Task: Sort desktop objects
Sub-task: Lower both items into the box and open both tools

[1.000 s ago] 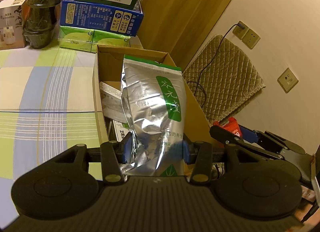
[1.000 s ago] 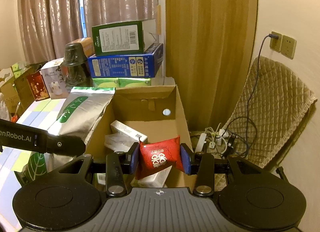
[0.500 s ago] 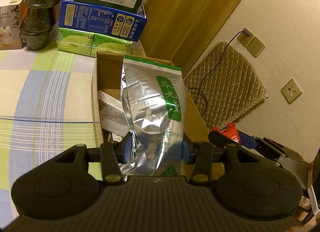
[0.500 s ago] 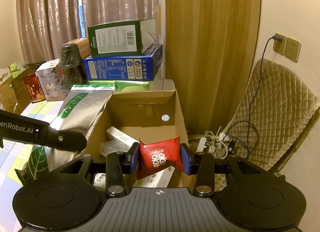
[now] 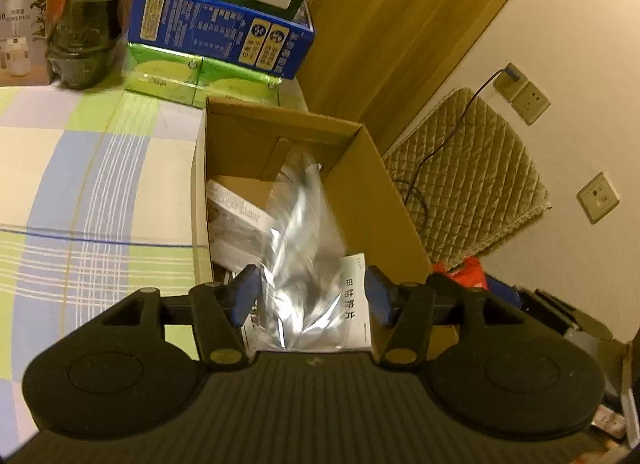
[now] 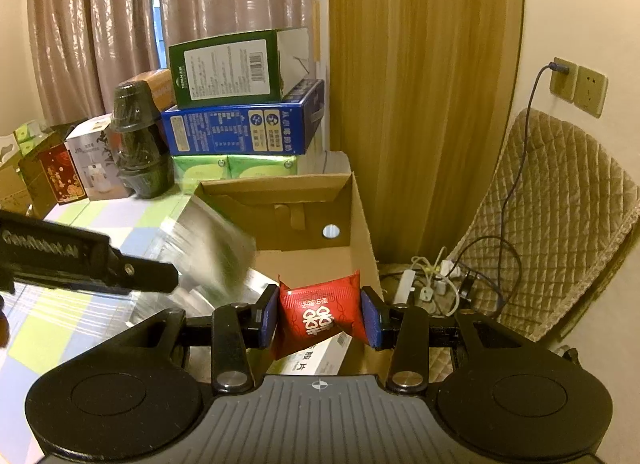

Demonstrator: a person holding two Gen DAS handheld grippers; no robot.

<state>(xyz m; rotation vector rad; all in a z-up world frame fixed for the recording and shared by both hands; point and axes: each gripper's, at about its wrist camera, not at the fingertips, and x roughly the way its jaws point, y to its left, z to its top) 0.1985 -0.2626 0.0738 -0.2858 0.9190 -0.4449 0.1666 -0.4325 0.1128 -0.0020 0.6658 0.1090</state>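
An open cardboard box (image 5: 372, 192) (image 6: 362, 224) stands at the table's edge. My left gripper (image 5: 312, 296) hangs over it, its jaws opening. The silver foil pouch (image 5: 308, 248) (image 6: 216, 248), motion-blurred, is dropping into the box, clear of both pads. White packets (image 5: 236, 204) and a white carton (image 5: 354, 304) lie inside. My right gripper (image 6: 319, 314) is shut on a small red sachet (image 6: 320, 314) above the box's near right corner. The left gripper's black body (image 6: 80, 260) crosses the right wrist view at the left.
Stacked green (image 6: 224, 68), blue (image 6: 240, 130) and lime boxes (image 6: 236, 168) and a dark bottle (image 6: 138, 144) stand behind the cardboard box on the checked tablecloth (image 5: 80, 184). A wooden panel (image 6: 420, 104), a quilted cushion (image 6: 552, 224) and cables with a power strip (image 6: 432, 284) lie right.
The left jaws have spread and let go of the silver pouch, which has fallen from upright down into the box. Both grippers have edged closer over the box. The red sachet stays gripped.
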